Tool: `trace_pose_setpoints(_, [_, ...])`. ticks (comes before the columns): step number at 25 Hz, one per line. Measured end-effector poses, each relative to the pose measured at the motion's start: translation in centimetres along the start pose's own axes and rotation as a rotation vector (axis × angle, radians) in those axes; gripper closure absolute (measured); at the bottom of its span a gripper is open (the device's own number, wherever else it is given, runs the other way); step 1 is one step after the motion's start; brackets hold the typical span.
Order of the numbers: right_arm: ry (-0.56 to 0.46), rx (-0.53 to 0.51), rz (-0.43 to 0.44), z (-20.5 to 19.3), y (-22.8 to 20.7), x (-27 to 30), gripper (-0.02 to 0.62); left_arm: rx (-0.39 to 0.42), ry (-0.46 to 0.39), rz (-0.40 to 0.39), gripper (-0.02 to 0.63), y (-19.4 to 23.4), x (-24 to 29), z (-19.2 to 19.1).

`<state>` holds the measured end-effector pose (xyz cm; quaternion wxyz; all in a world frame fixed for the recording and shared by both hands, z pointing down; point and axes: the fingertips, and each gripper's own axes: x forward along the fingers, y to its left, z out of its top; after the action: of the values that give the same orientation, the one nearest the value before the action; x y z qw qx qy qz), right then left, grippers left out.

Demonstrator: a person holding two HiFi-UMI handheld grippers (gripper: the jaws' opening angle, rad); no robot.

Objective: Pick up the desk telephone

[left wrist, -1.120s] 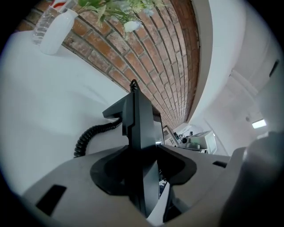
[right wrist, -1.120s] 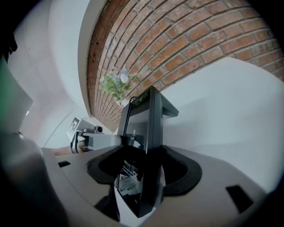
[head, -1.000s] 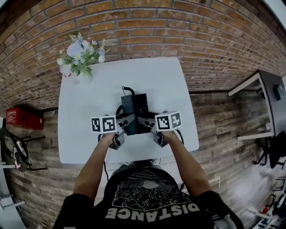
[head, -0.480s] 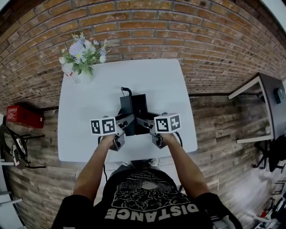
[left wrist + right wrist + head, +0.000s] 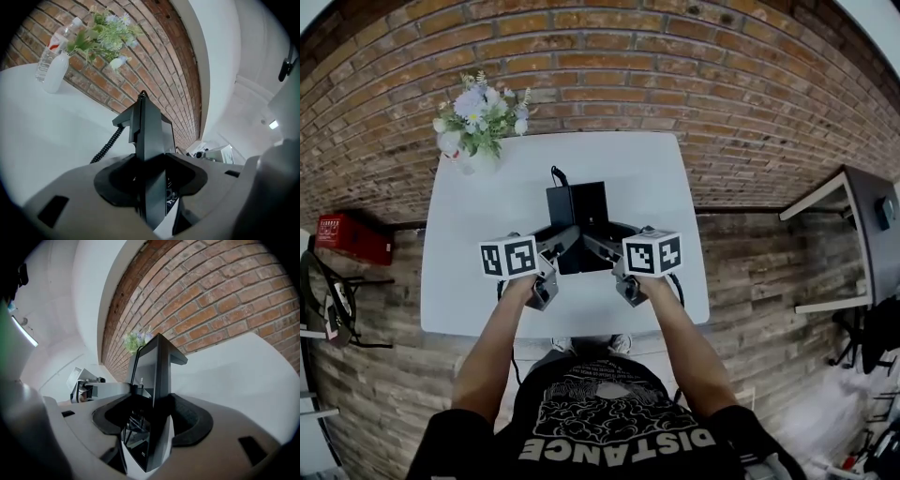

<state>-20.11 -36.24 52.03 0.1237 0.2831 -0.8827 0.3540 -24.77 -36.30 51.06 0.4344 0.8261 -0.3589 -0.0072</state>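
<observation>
The black desk telephone (image 5: 577, 225) hangs above the white table (image 5: 647, 178), held between both grippers. My left gripper (image 5: 561, 242) is shut on the phone's left edge, and in the left gripper view that edge (image 5: 149, 154) stands clamped between the grey jaws. My right gripper (image 5: 598, 246) is shut on the right edge, seen in the right gripper view as a thin black slab (image 5: 157, 399) wedged in the jaws. A coiled black cord (image 5: 105, 146) trails from the phone down toward the table.
A white vase of flowers (image 5: 478, 122) stands at the table's far left corner, with a clear plastic bottle (image 5: 52, 46) beside it. A brick wall (image 5: 609, 66) runs behind the table. A red box (image 5: 347, 246) sits on the floor at left, a dark desk (image 5: 862, 220) at right.
Both grippers have risen together with the telephone held between them, lifting it off the table. The grip on each side is unchanged.
</observation>
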Motion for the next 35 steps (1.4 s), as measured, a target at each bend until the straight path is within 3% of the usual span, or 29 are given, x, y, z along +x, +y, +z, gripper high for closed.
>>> trace_pose_setpoints(22, [-0.253, -0.241, 0.079, 11.7, 8.9, -4.9, 0.342, 0.269, -0.251, 0.005, 0.416, -10.2, -5.5, 10.6])
trace_pose_setpoints(35, [-0.417, -0.362, 0.100, 16.8, 12.4, -8.9, 0.339, 0.472, -0.333, -0.012, 0.414, -16.7, -7.1, 14.7])
